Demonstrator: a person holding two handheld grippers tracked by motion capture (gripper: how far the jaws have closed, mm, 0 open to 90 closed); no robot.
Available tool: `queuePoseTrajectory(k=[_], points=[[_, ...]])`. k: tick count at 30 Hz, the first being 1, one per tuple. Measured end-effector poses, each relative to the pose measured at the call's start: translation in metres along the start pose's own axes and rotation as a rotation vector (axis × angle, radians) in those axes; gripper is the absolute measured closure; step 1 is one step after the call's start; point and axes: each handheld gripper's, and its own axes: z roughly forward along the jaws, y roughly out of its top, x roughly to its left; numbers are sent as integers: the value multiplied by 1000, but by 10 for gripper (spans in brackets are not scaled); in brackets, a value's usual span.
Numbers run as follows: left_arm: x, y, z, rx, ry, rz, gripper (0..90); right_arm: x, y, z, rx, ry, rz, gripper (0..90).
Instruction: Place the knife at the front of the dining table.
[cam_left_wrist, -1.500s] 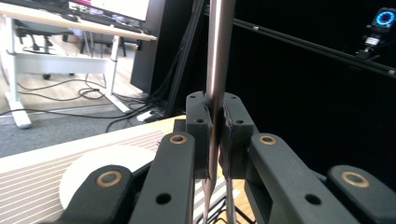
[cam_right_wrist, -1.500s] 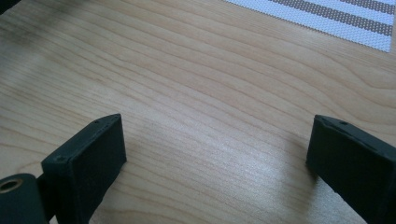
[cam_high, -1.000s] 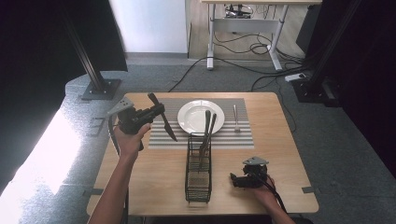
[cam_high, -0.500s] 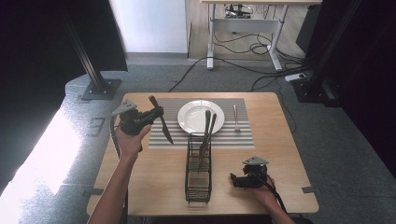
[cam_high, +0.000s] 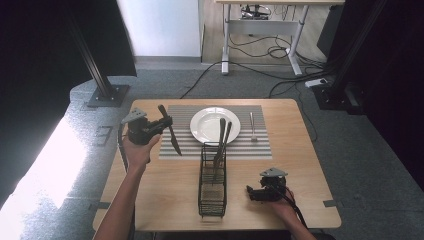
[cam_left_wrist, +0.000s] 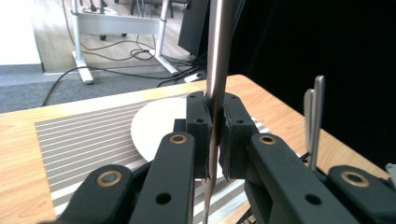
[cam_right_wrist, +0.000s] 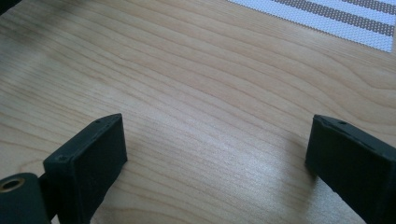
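Barely anything is changing since the earlier frame: the left gripper (cam_high: 165, 125) is still clamping the knife (cam_high: 170, 132) over the mat's (cam_high: 260, 145) left edge. The right gripper (cam_high: 252, 194) is resting open near the basket (cam_high: 212, 192). With so thin a pinch, the knife is likely pivoting or slipping toward the plate (cam_high: 202, 130).

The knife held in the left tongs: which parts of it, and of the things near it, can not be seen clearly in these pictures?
- Knife: left gripper view; top and bottom edges cut off both ends, and the left tongs cover its middle.
- Utensils in the wire caddy: high view; too small to identify, lower parts behind mesh.
- Small utensil right of the plate: high view; too small to identify.
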Motion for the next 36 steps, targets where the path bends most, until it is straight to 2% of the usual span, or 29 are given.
queuePoseTrajectory(k=[20,28,36], points=[[15,-10,15,66,69,-4,836,0,0,0,-2,1,-2,52],[22,-14,25,102,106,14,836,0,0,0,-3,-1,2,50],[27,-17,33,127,118,9,835,0,0,0,-3,-1,3,50]])
